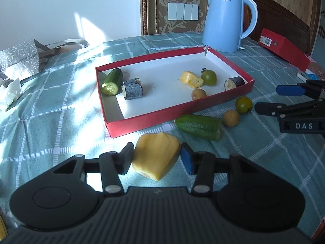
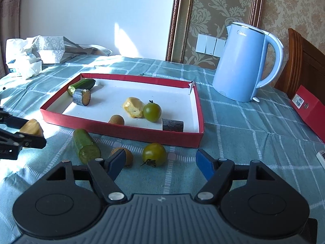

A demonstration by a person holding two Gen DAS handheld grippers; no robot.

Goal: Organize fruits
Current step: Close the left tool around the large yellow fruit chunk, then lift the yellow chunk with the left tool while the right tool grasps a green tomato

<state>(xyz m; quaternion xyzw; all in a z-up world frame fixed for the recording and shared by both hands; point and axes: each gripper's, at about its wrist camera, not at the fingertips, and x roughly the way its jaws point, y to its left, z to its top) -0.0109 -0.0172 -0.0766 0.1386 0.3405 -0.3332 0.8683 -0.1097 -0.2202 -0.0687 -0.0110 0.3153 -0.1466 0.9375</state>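
Tray [image 1: 142,120] lies just beyond your left gripper [image 1: 155,158], which is clamped on a yellow chunk [image 1: 156,158]. Right gripper [image 2: 160,162] gapes wide, holding nothing, the near tomato [image 2: 154,154] just ahead of its fingers. Cucumber [image 2: 85,145] points near-to-far. Outside on the cloth: one cucumber, one tomato, one brown fruit [image 2: 127,155]. Inside: six pieces.

Tabletop [image 2: 243,134] was covered in teal checked cloth, with sunlight patches falling across its left side. A plain white wall [image 2: 97,10] stood behind, carrying a bright sun patch. Damask wallpaper [image 2: 205,6] with a wooden frame lay to the right and bore a white switch panel [image 1: 182,11]. A wooden chair back [image 2: 304,61] stood at far right.
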